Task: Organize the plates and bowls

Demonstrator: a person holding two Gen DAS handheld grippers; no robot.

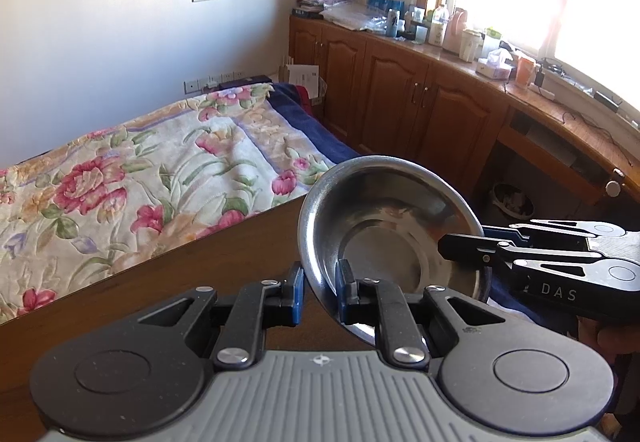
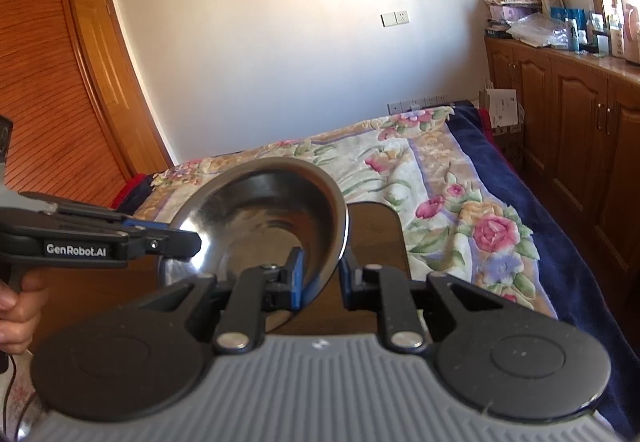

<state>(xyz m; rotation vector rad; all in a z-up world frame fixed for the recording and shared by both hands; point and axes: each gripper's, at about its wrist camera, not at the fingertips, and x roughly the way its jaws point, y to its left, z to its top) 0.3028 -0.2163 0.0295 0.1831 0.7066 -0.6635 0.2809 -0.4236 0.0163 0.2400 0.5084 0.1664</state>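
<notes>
You are holding one stainless steel bowl in the air between both grippers, above a dark wooden table. The bowl is tilted steeply, its open side turned toward the cameras, and it is empty, with only reflections on its shiny inner wall.

In the left wrist view, your left gripper has the bowl's lower left rim running through the gap between its blue-padded fingers. The jaws stand a little apart, with the rim passing between them. The inner pad touches the bowl's inside wall; the outer pad sits close to the outside, and you cannot tell for sure whether it presses on the metal.

Your right gripper reaches in from the right side of that view. Its black fingertips lie over the bowl's right rim, nearly closed around the thin edge.

In the right wrist view, the same bowl's right rim passes between the right gripper's two pads, one pad inside the bowl, the other outside and slightly apart from it. The left gripper enters from the left, its tip at the bowl's left rim, and a hand grips its handle.

Behind the table lies a bed with a floral quilt. Wooden cabinets run beneath a bright window, their top crowded with bottles and boxes.
</notes>
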